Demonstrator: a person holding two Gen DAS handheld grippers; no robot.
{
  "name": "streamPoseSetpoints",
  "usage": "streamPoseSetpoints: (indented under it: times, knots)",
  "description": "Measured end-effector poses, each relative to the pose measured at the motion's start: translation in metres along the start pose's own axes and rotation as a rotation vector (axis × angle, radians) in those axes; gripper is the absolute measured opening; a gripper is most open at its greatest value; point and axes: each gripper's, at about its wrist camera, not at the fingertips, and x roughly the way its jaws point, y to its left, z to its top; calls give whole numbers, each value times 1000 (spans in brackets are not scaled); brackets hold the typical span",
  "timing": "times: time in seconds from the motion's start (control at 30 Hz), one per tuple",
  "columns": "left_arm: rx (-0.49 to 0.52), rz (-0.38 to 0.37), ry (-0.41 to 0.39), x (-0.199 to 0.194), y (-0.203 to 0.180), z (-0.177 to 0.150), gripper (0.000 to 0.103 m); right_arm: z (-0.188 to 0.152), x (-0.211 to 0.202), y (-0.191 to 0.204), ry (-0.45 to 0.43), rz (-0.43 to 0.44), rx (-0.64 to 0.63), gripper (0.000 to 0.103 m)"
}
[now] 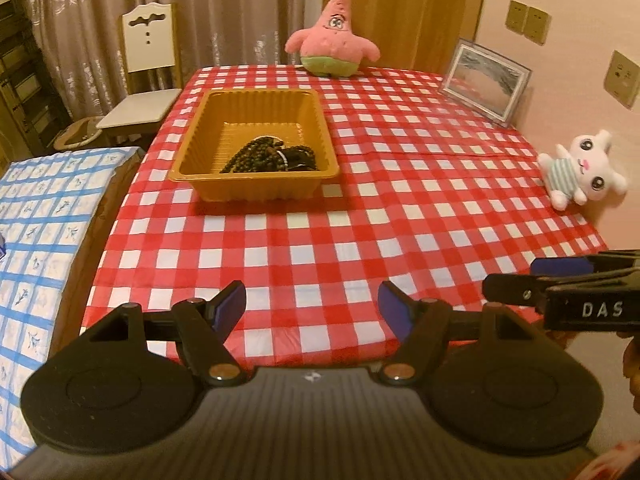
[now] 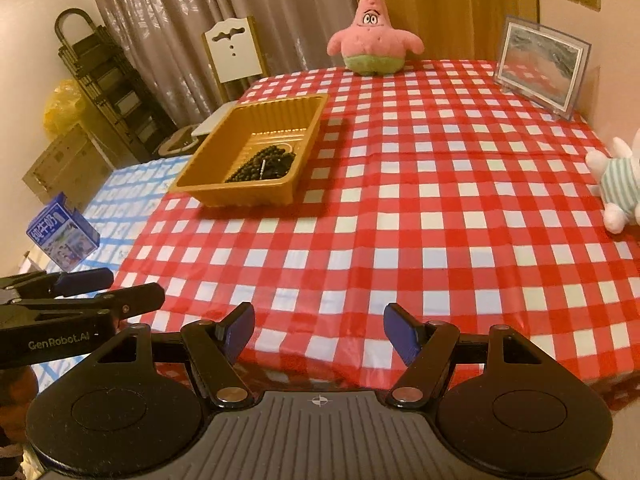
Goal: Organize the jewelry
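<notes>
A tan plastic tray (image 1: 188, 160) (image 2: 308, 128) stands on the red-checked tablecloth (image 1: 360, 220) (image 2: 420, 220), left of the middle. Inside it lies a heap of dark bead strings (image 1: 272, 156) (image 2: 262, 166). My left gripper (image 1: 312, 306) hovers over the table's near edge, open, nothing between its blue pads; it shows from the side in the right wrist view (image 2: 120, 286). My right gripper (image 2: 319, 326) is likewise open and empty over the near edge, well short of the tray. Its fingers (image 1: 560, 268) reach in at the right of the left wrist view.
A pink star plush (image 1: 334, 38) (image 2: 374, 34) sits at the far edge, a framed picture (image 1: 484, 80) (image 2: 540, 66) at the far right, a white bunny plush (image 1: 580, 168) (image 2: 618, 184) at the right edge. A blue-checked surface (image 1: 36, 220) with a blue carton (image 2: 62, 234) adjoins on the left; a chair (image 1: 148, 64) stands behind.
</notes>
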Motion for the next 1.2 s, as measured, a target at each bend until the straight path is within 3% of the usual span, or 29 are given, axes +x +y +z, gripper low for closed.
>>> streamPoseSetpoints:
  times: [0.43, 1.2]
  knots:
    - [75, -88, -4, -26, 9, -8, 71, -19, -20, 22, -22, -71, 88, 71]
    - [91, -120, -27, -44, 16, -16, 71, -32, -34, 41, -48, -99, 77, 71]
